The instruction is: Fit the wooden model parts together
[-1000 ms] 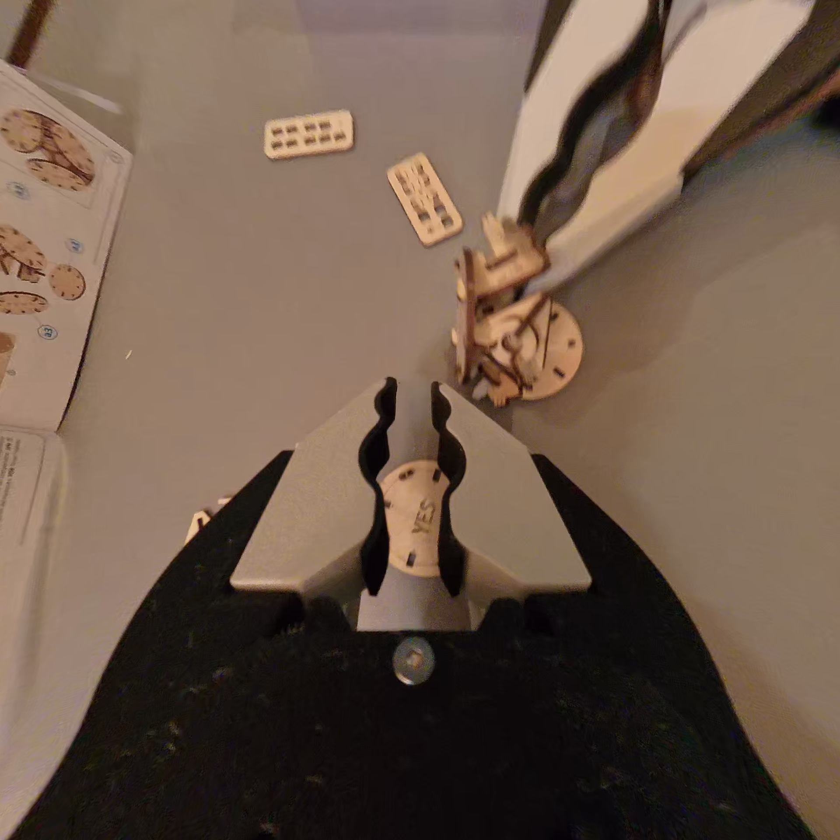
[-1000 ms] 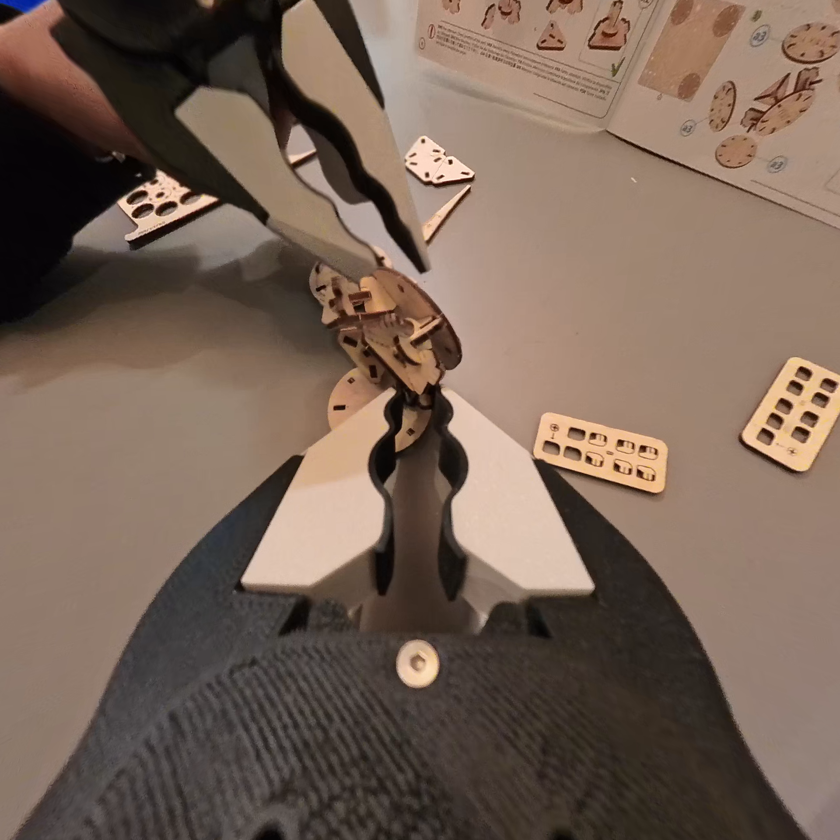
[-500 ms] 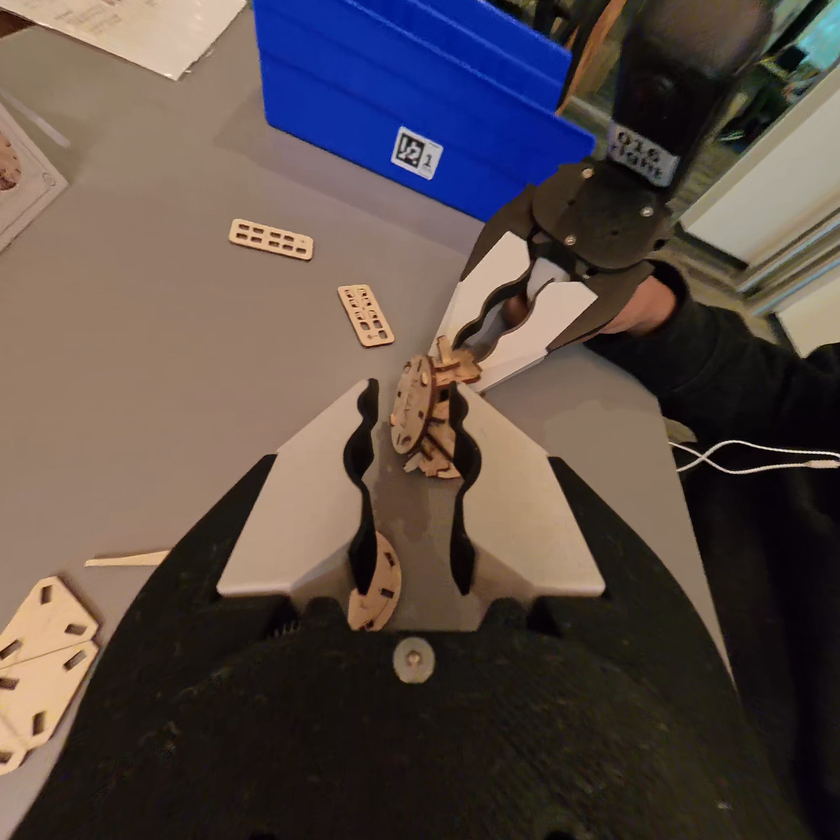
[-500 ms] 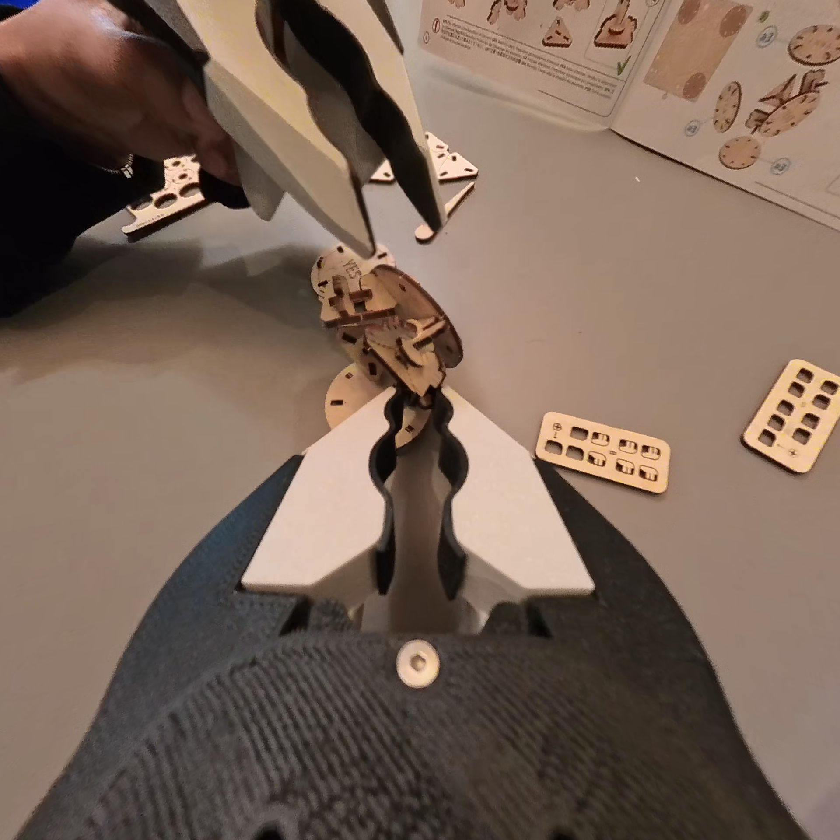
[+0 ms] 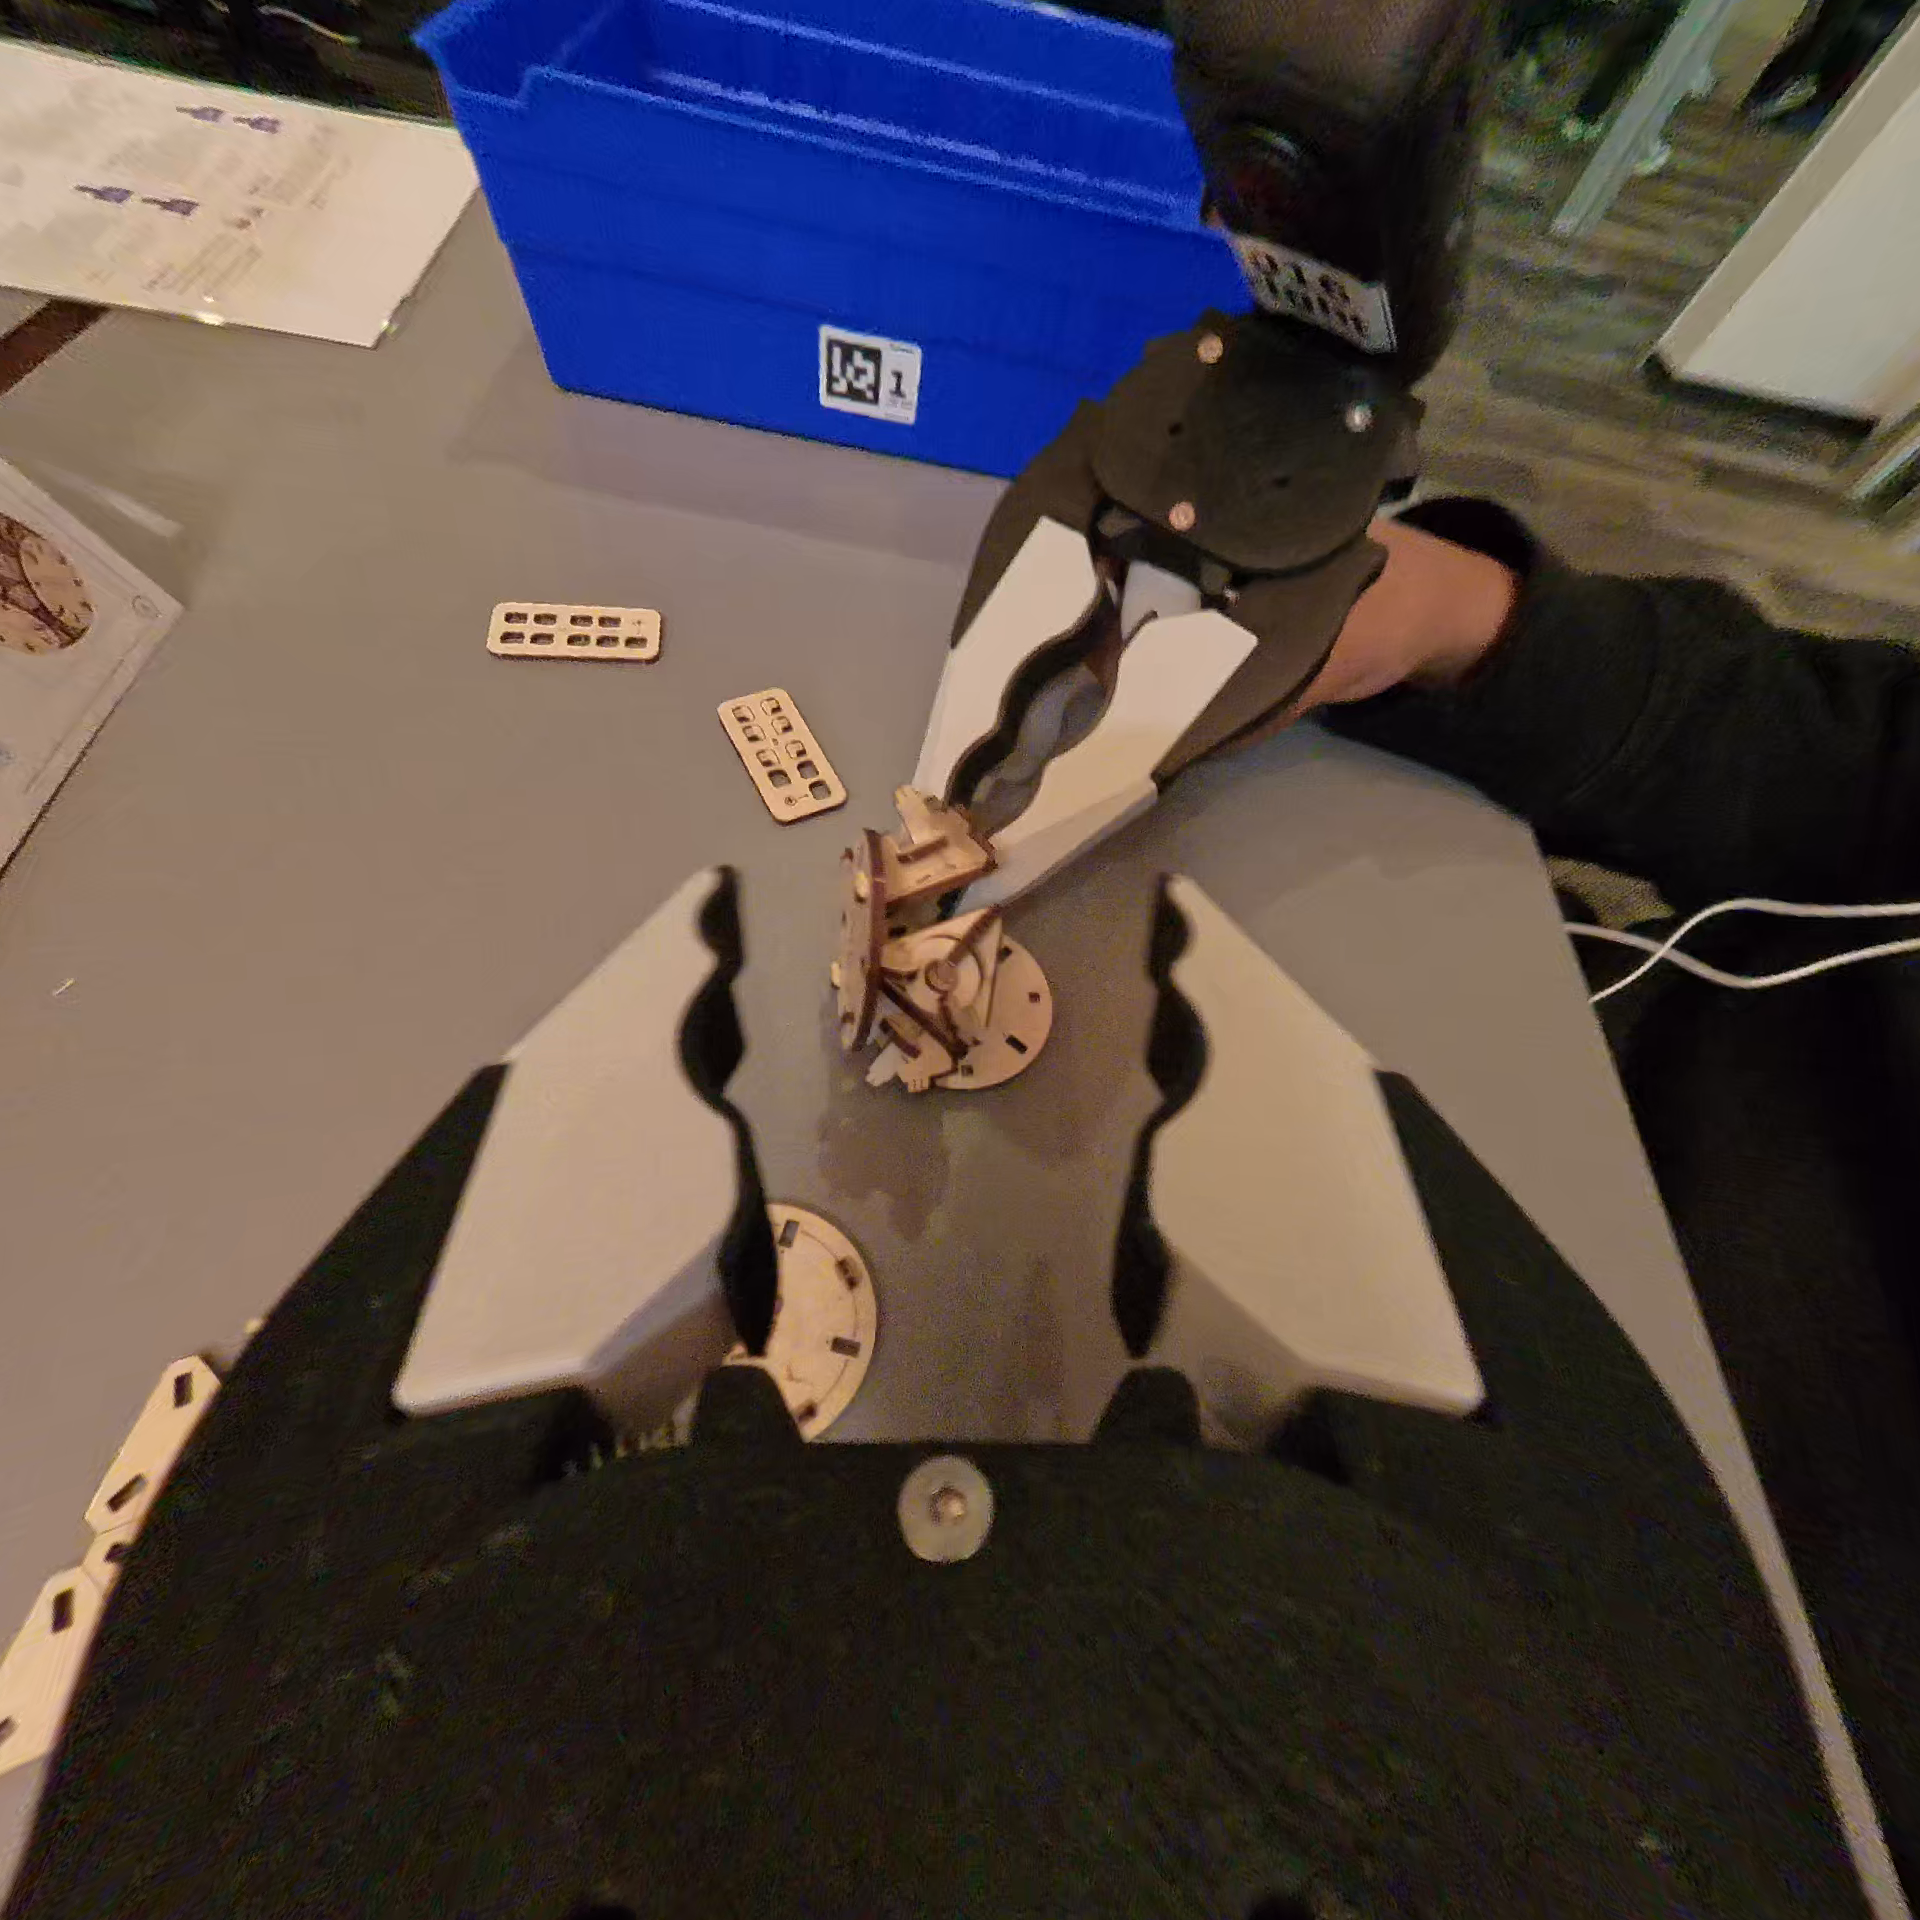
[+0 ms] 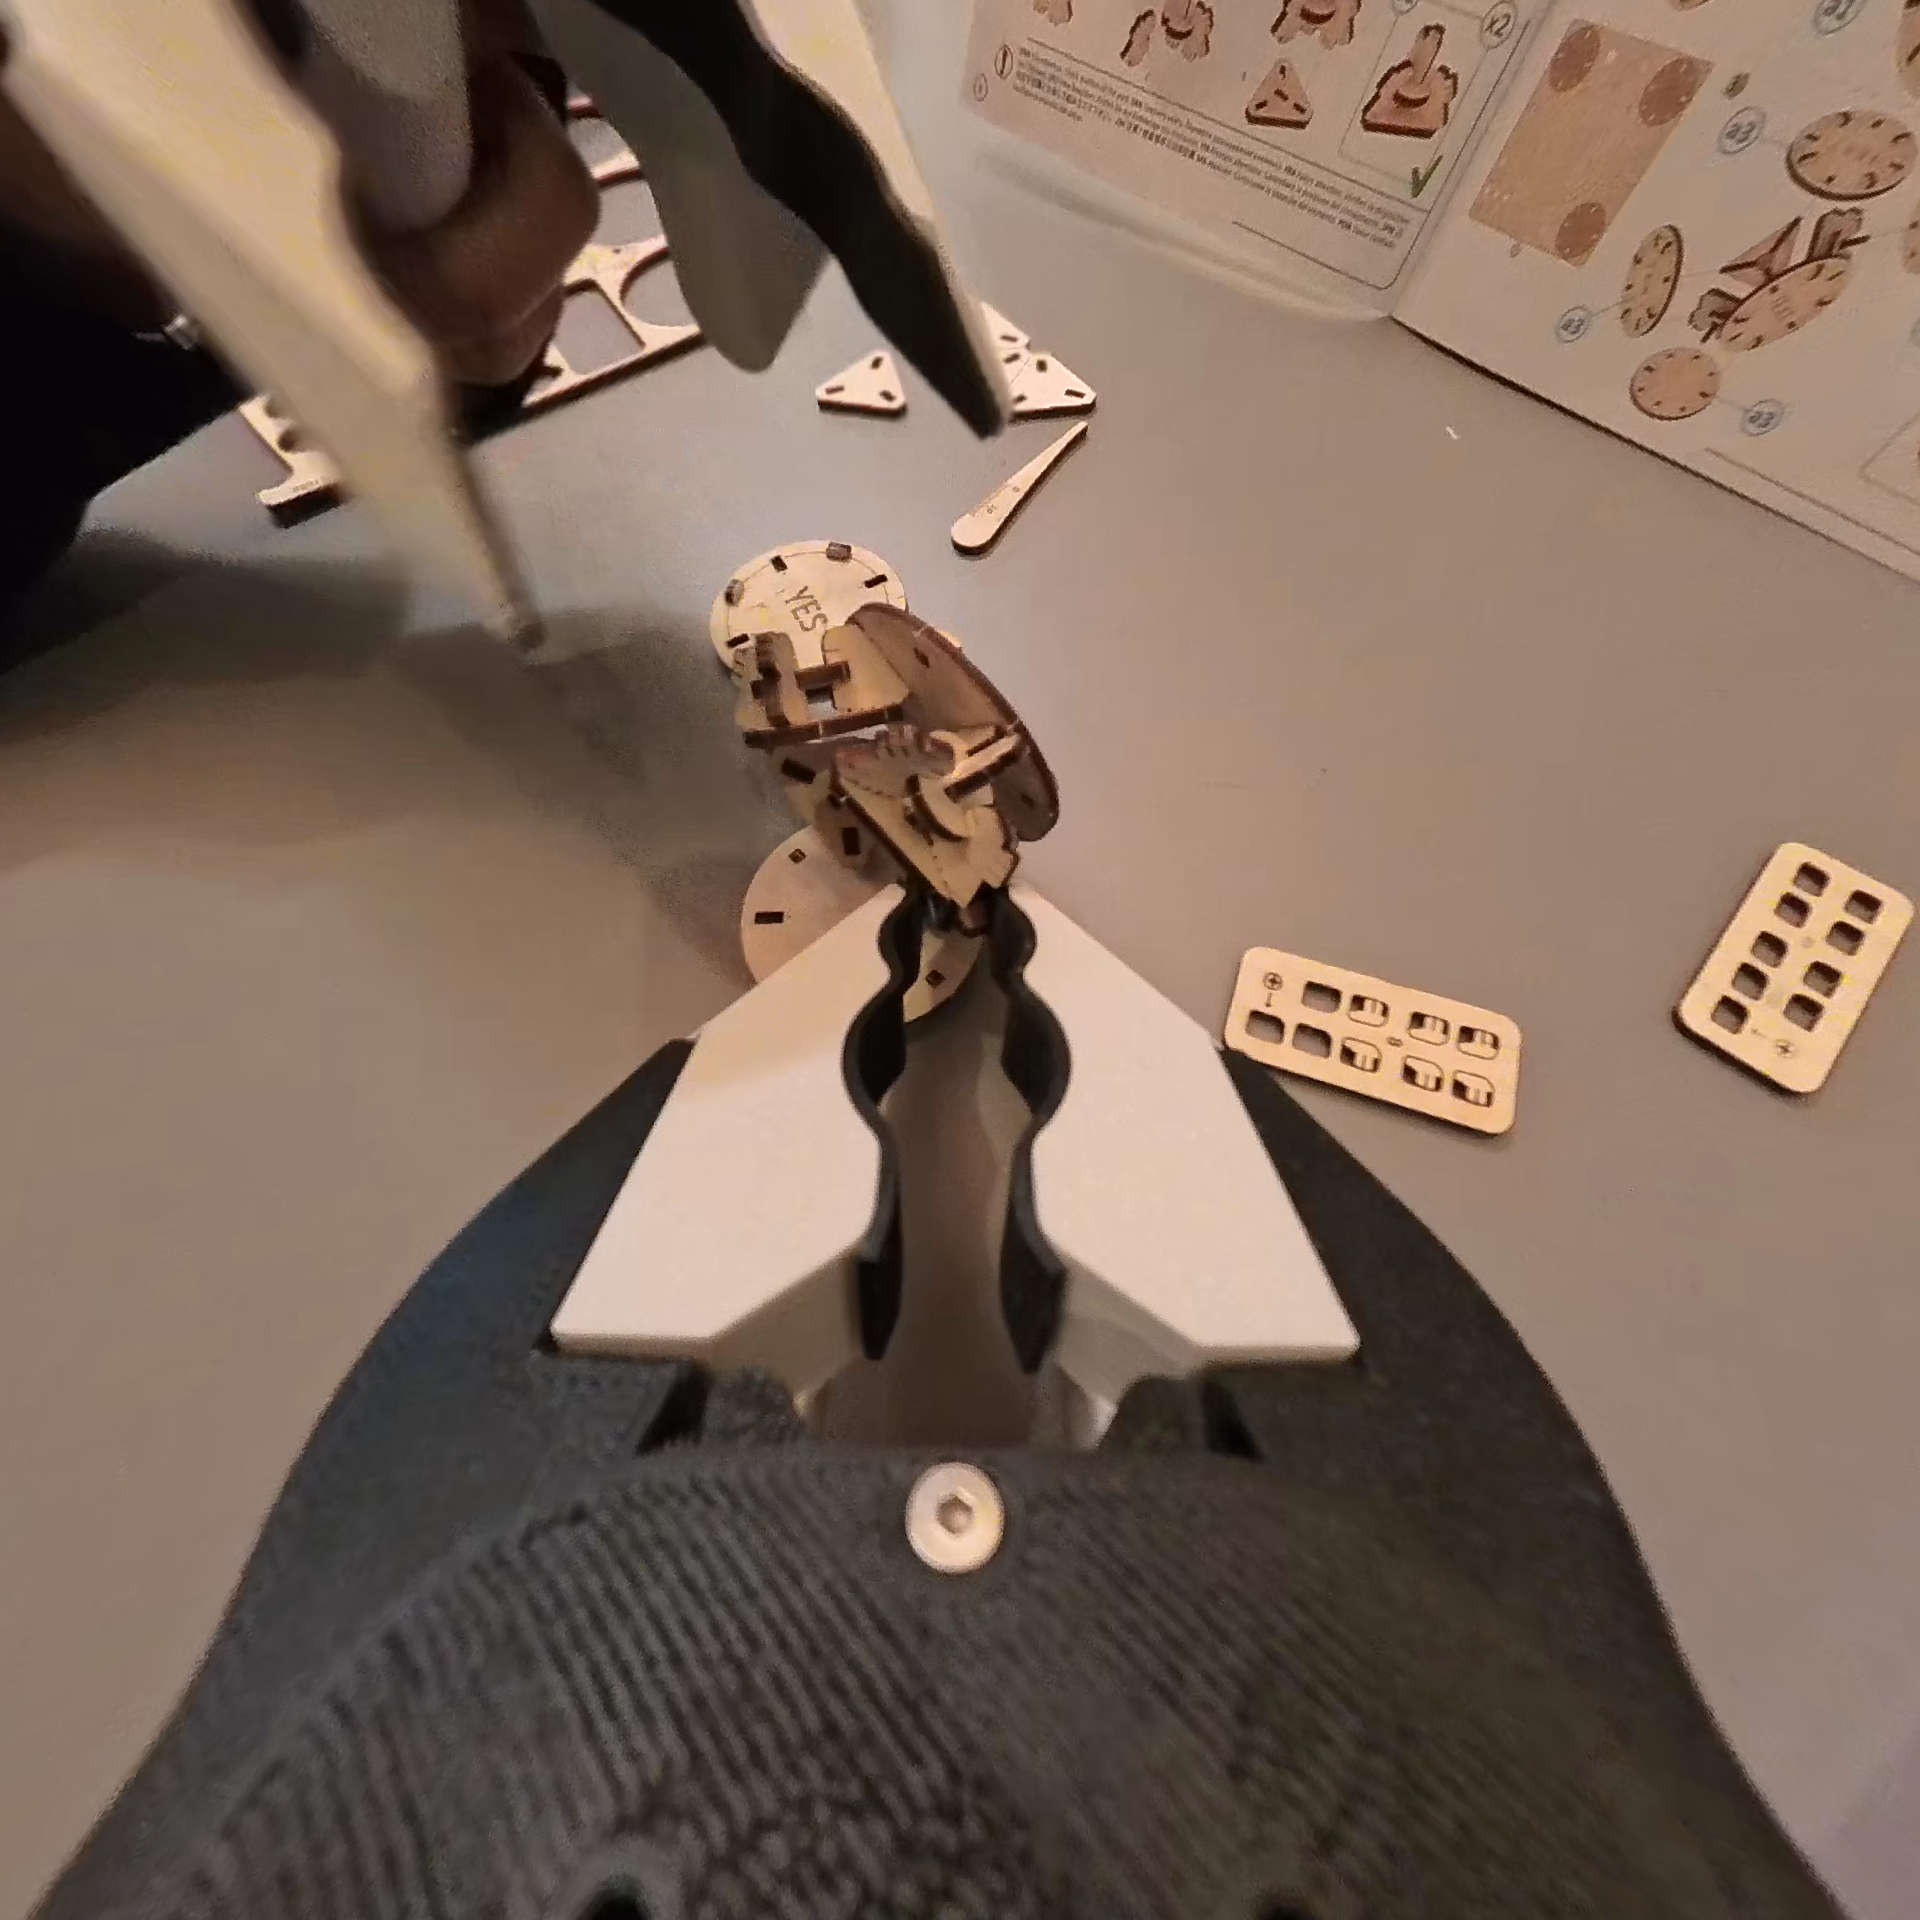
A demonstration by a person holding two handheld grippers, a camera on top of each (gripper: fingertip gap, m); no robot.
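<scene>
Gripping a fragile wooden model by its edge

Right gripper (image 6: 956,914) is clamped on a tab of the laser-cut plywood assembly (image 6: 894,758), tilted over the grey table (image 6: 312,935). Left gripper (image 5: 940,935) stands wide apart, holding nothing, a loose wooden disc (image 5: 821,1320) beneath it. The assembly looks light, stiff and brittle; press-fit joints could pop, so hold flat discs, not thin tabs.

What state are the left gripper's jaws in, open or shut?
Open. The left gripper has its grey fingers spread wide with nothing between the pads; the round wooden disc lies flat on the grey table below.
</scene>
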